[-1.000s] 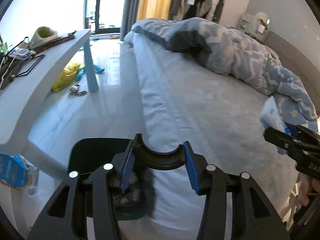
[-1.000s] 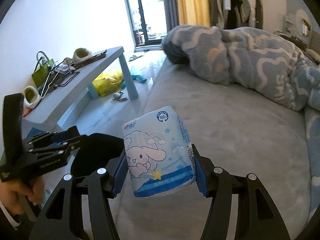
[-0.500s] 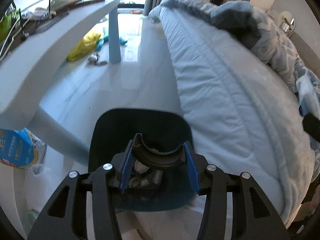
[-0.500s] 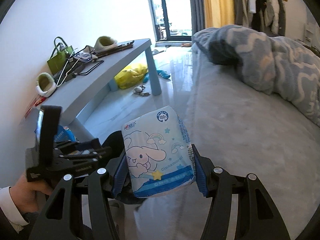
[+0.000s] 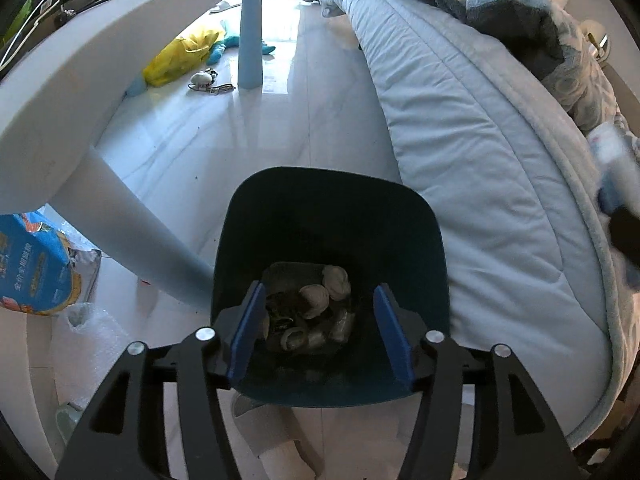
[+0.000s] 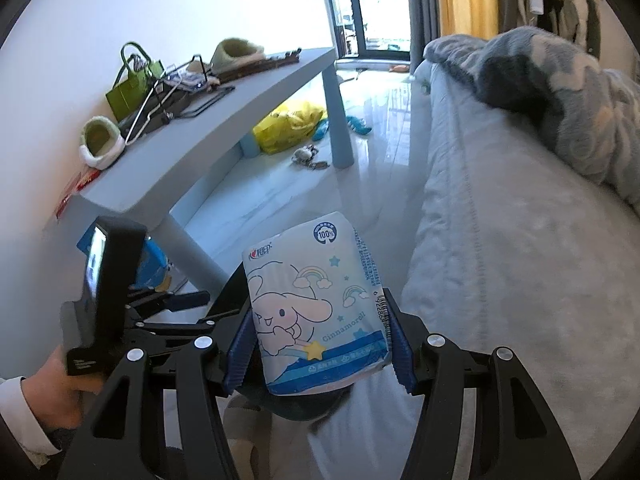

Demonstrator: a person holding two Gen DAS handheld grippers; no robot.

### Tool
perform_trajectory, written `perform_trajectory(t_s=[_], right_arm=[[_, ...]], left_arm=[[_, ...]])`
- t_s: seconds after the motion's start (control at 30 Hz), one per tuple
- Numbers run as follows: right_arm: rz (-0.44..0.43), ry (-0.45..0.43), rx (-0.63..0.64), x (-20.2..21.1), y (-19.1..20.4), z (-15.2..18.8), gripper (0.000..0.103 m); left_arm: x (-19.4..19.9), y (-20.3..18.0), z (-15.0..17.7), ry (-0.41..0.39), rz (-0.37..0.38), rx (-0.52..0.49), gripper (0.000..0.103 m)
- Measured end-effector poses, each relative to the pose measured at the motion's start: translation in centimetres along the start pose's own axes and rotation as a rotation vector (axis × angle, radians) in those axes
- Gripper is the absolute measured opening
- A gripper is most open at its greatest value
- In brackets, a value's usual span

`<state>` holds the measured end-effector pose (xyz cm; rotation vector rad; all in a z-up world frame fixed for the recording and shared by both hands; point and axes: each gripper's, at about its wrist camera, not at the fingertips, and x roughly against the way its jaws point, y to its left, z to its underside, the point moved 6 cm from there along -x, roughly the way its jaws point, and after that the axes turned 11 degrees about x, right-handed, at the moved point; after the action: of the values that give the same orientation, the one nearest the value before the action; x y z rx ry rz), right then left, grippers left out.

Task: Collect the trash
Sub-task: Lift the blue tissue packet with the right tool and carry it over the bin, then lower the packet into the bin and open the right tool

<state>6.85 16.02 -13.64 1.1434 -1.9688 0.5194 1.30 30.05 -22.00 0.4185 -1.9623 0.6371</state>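
My right gripper point(image 6: 318, 344) pinches one tissue pack point(image 6: 316, 308) by its two sides, blue pads pressed against the wrapper, pack upright with the cartoon print facing the camera. It hangs over the near rim of the dark bin point(image 5: 328, 280), just beside the bed edge point(image 5: 472, 184). My left gripper point(image 5: 318, 330) is spread with nothing between its fingers, hovering over the bin mouth. One bin, on the floor, squeezed between the bed side and a table leg point(image 5: 132, 232); its right rim touches the mattress. Inside it are several crumpled pieces of trash point(image 5: 312, 308), count unclear. Open floor strip point(image 5: 256, 128) runs ahead between table and bed. On the floor: one yellow bag point(image 5: 180, 56), one blue packet point(image 5: 36, 272) by the near leg. On the table point(image 6: 224, 120): two green slippers point(image 6: 100, 140), one green bag point(image 6: 134, 88).
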Motion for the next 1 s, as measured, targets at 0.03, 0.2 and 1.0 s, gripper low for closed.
perform_trajectory(t_s=[0.03, 0.2, 1.0], right_arm=[[-0.001, 0.01, 0.003, -0.5, 0.2, 0.1, 0.059], [-0.007, 0.049, 0.001, -2.7, 0.7, 0.6, 0.059], [-0.058, 0.303, 0.065, -13.4, 4.8, 4.3, 0.06]], left_arm=[[0.2, 0.2, -0.1, -0.002, 0.007, 0.0, 0.065], [1.1, 1.5, -0.6, -0.027, 0.015, 0.007, 0.068], [10.6, -0.6, -3.9, -0.239, 0.166, -0.037, 0.058]])
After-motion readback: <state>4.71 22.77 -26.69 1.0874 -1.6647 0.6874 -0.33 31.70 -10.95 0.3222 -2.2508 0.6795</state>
